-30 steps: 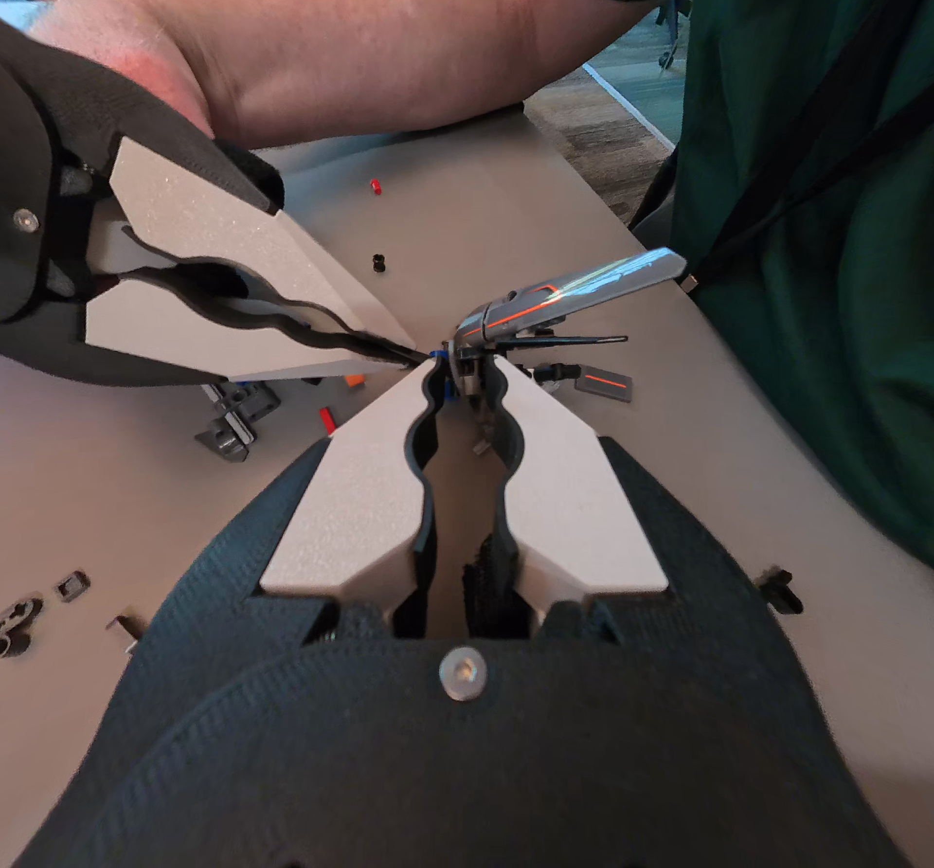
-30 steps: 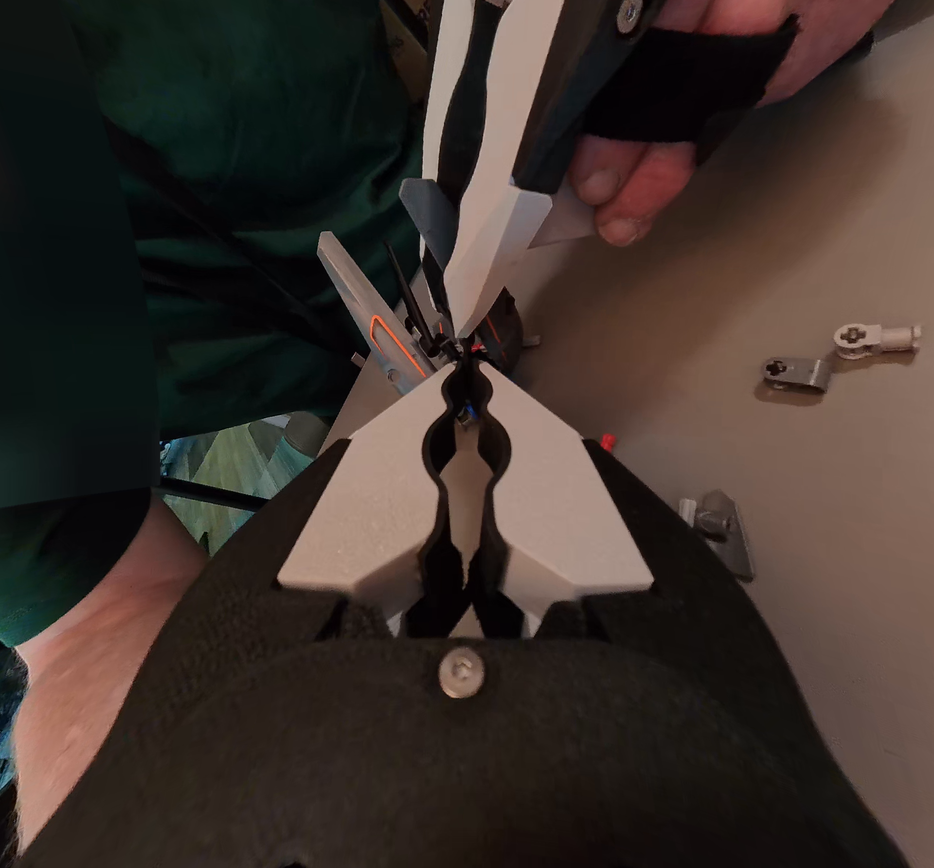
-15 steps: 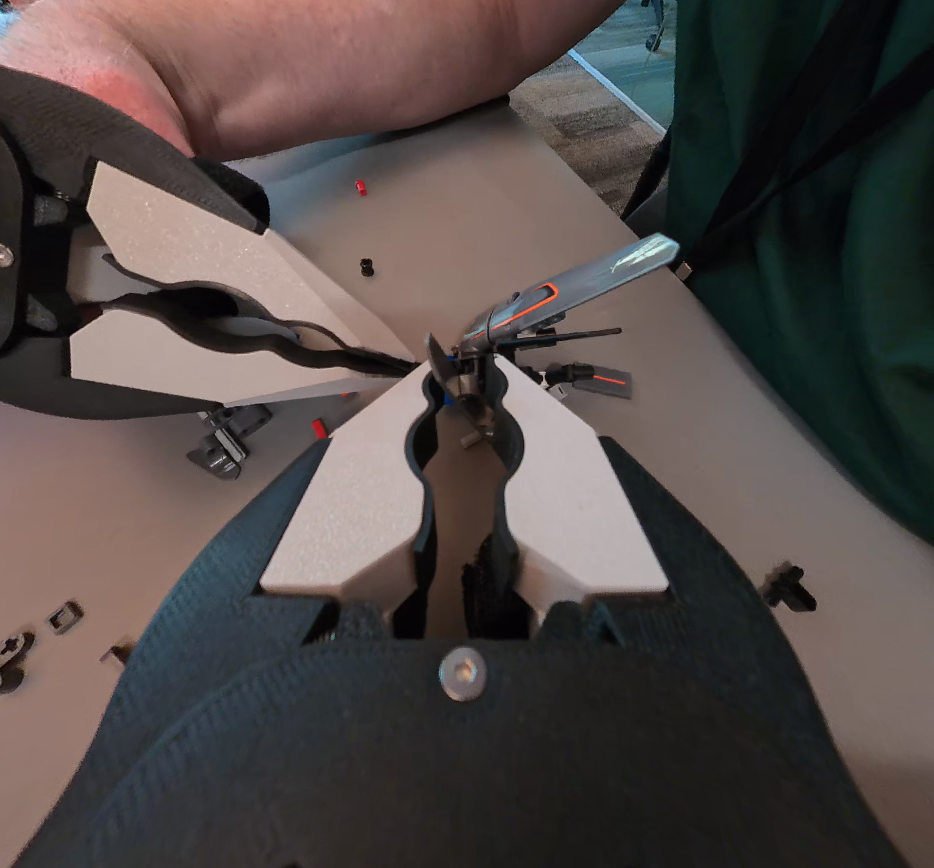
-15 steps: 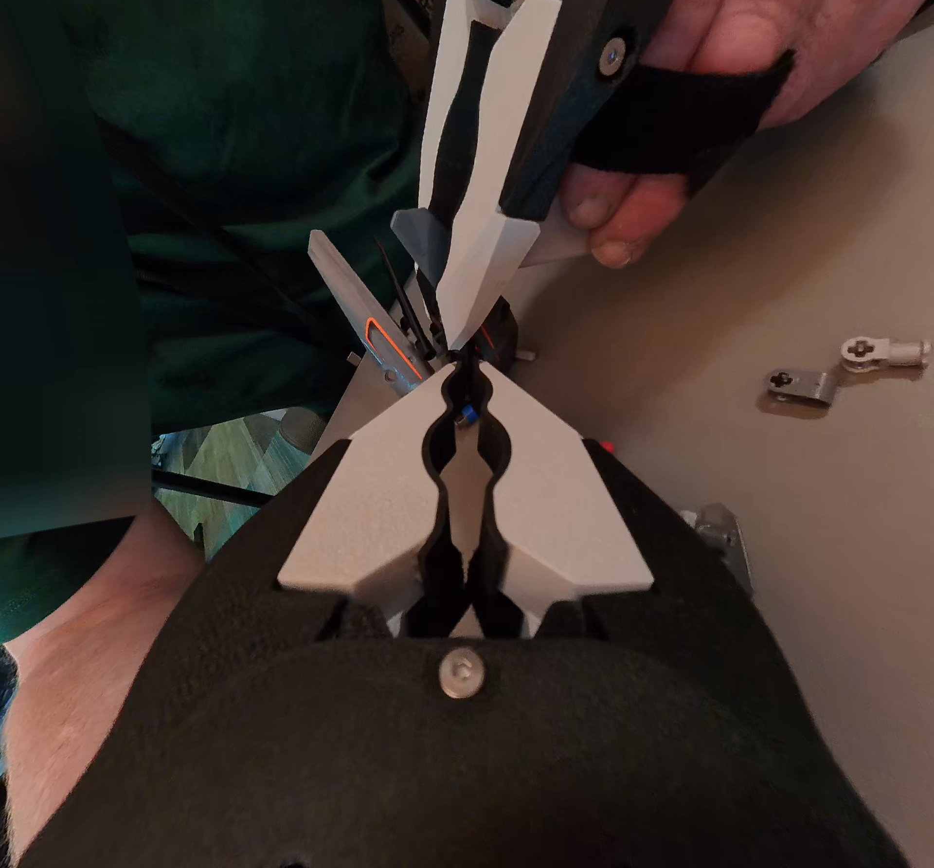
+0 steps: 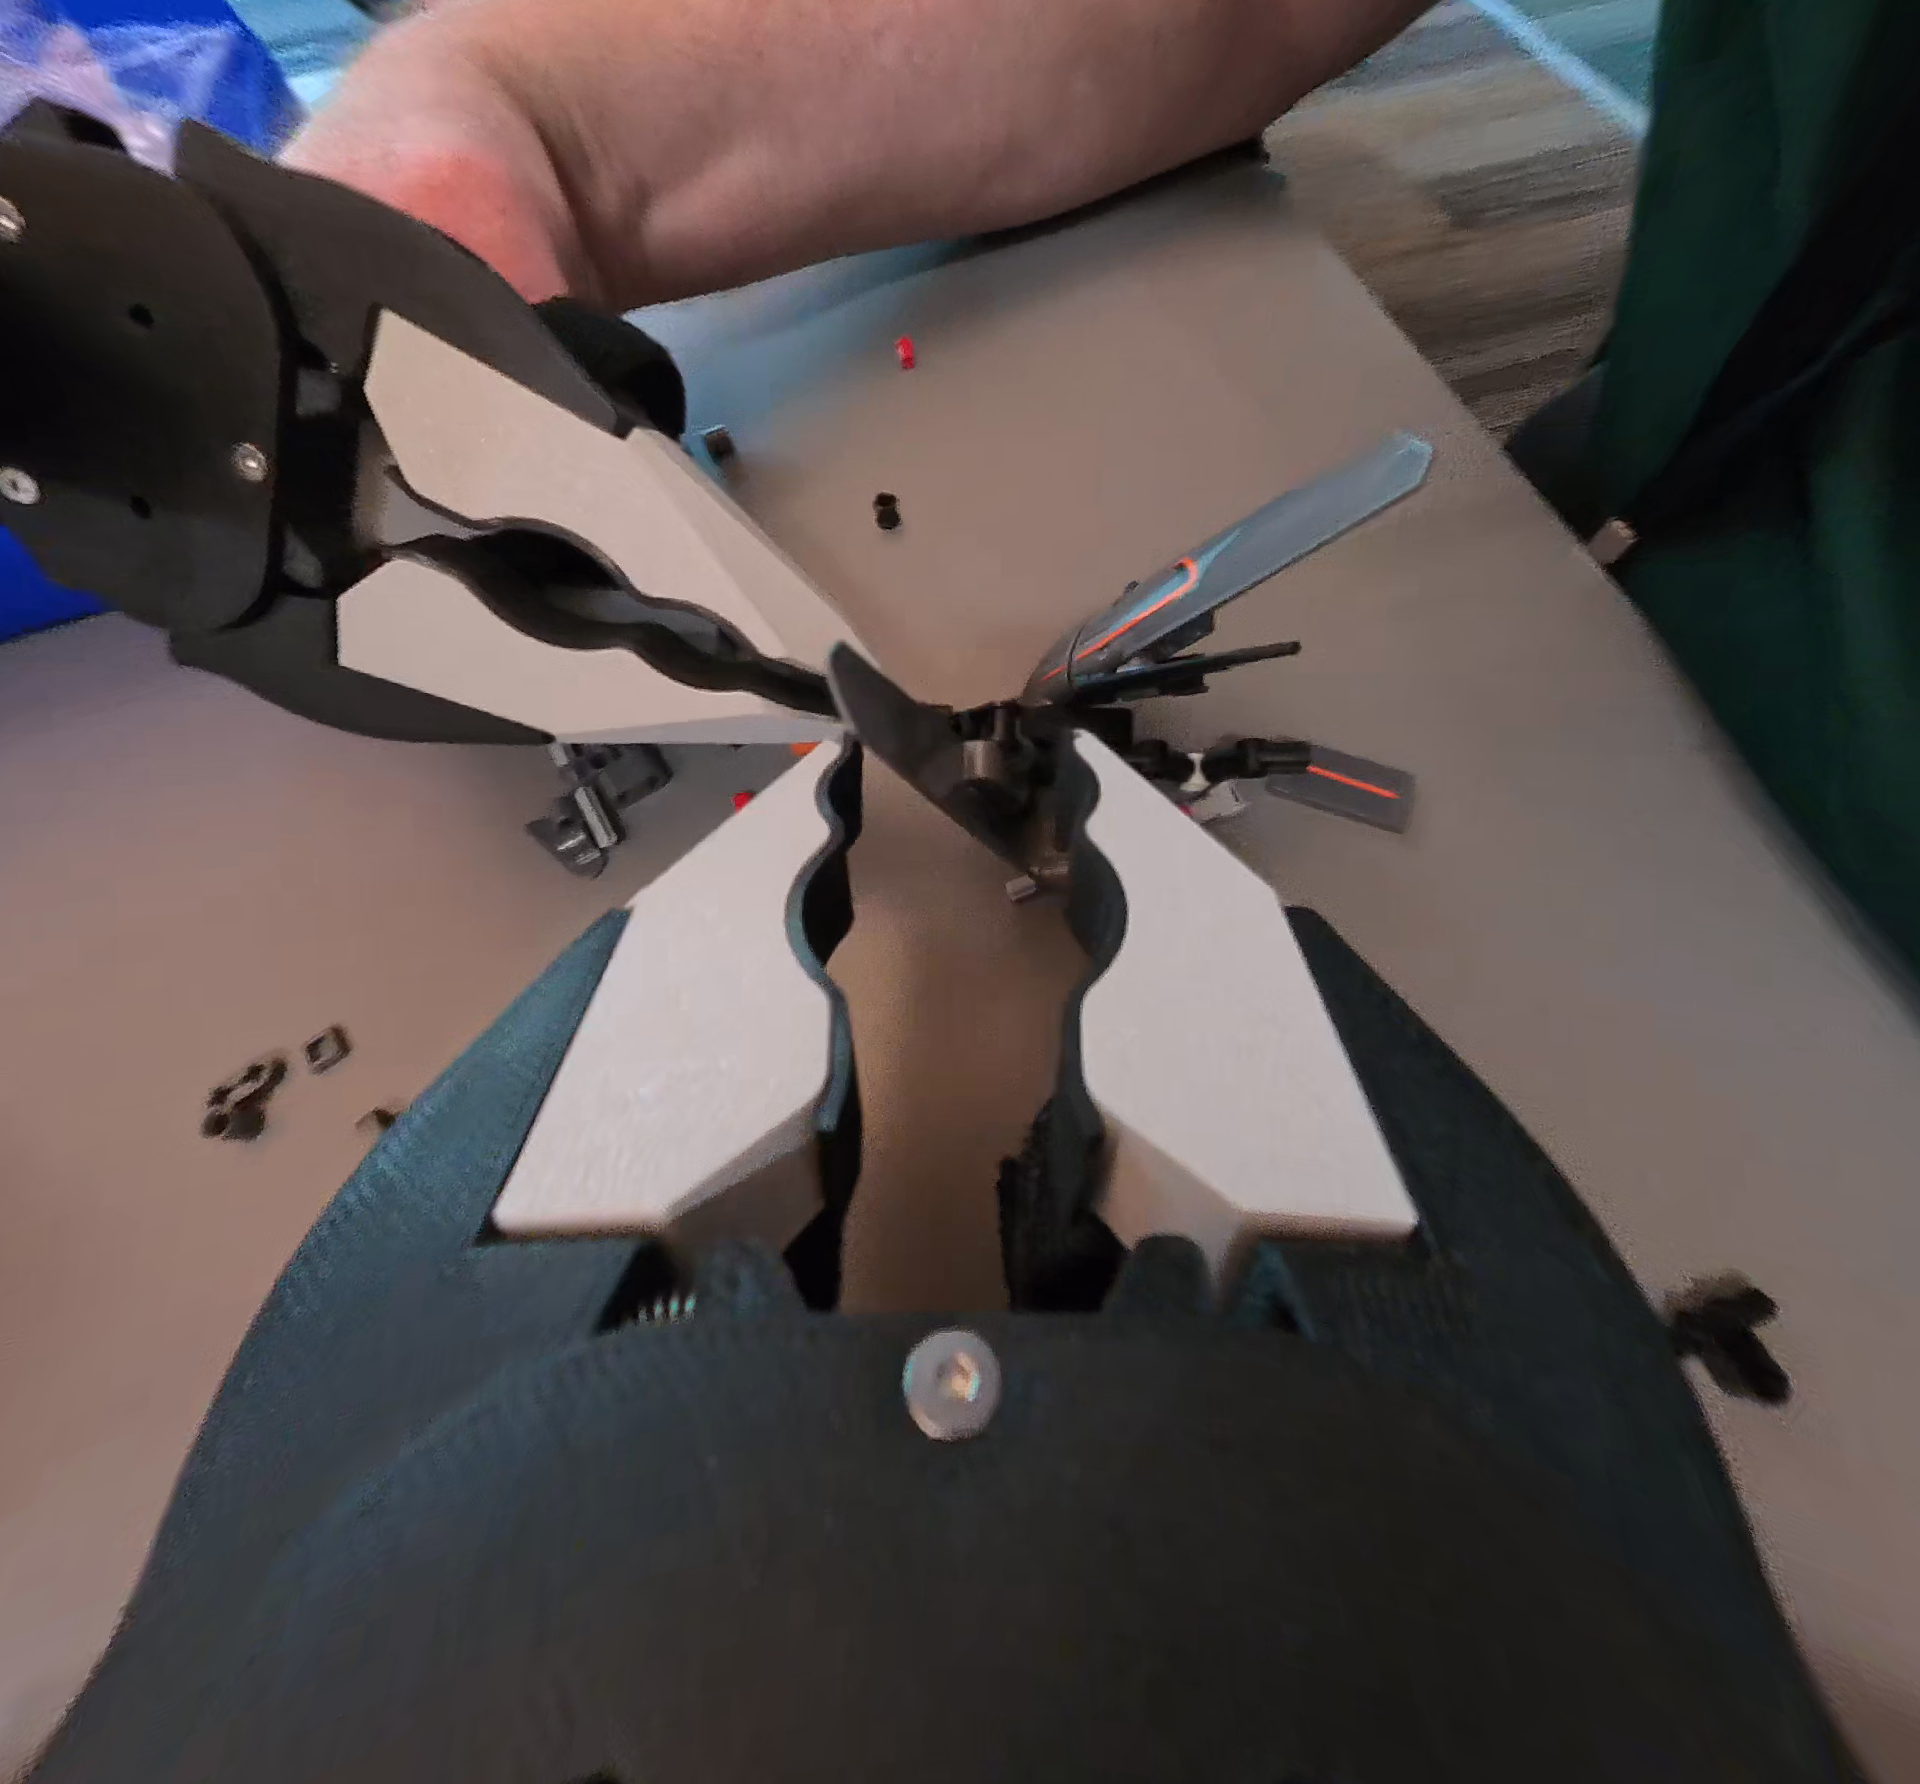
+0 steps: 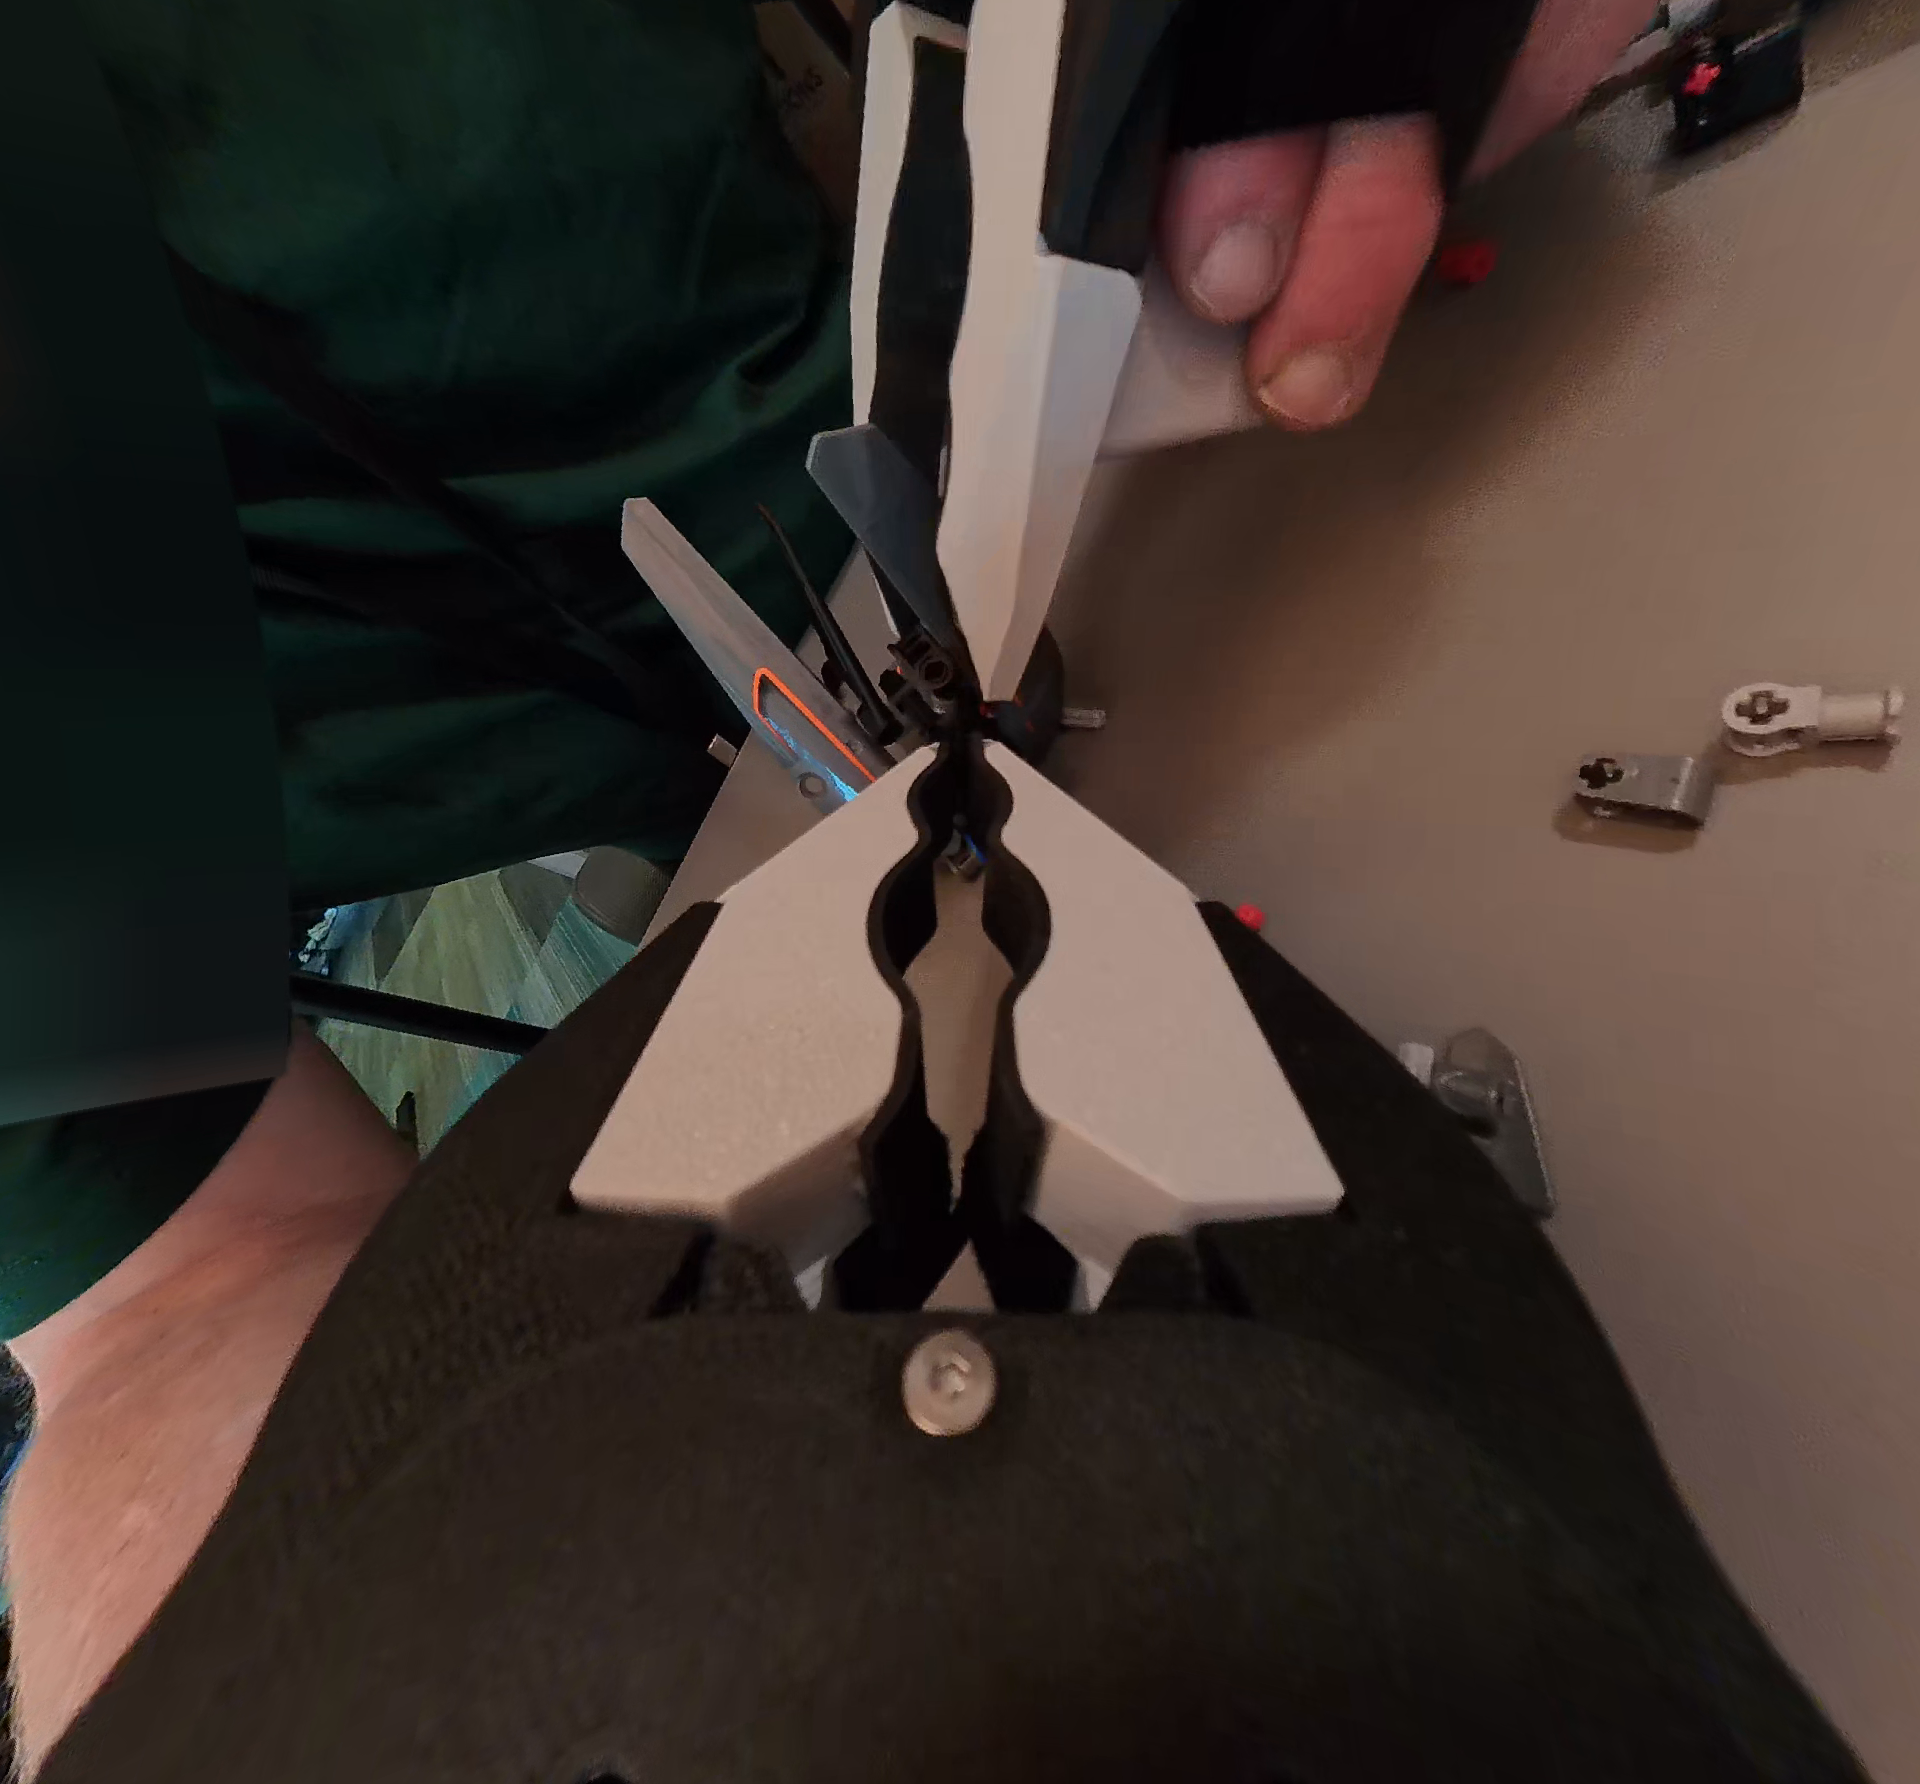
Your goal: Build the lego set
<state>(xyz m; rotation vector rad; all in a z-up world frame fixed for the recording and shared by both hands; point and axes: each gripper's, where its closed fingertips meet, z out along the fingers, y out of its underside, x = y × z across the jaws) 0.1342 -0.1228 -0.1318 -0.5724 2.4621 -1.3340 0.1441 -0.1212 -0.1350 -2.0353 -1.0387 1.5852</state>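
Note:
The lego model (image 5: 997, 758) is a small dark core with a long grey wing with an orange stripe (image 5: 1247, 550), black spikes and a dark grey blade. It hangs just above the grey table (image 5: 1091, 446). My left gripper (image 5: 961, 758) is open, with the model's core between its fingertips against the right finger. My right gripper (image 5: 821, 695) comes in from the left and is shut on the model. In the right wrist view its tips (image 6: 961, 747) pinch the model (image 6: 914, 685). The left gripper (image 6: 987, 664) points down from above. A small blue-grey bit sits between the jaws.
Loose parts lie on the table: a grey hinge piece (image 5: 587, 799), a grey tile with an orange stripe (image 5: 1340, 784), small red (image 5: 906, 350) and black (image 5: 885, 510) bits, two grey connectors (image 6: 1808, 716) (image 6: 1642, 784). A forearm (image 5: 935, 72) rests at the back. A green-shirted torso (image 5: 1787, 384) is beyond the table edge. My left and right fingertips are right by each other. Left tips and right tips are each some 9 centimetres from the grey hinge piece (image 5: 587, 799).
My left gripper's jaws have spread apart around the model's core. My right gripper stays shut on the model. The wing has tilted up a little and both views have shifted.

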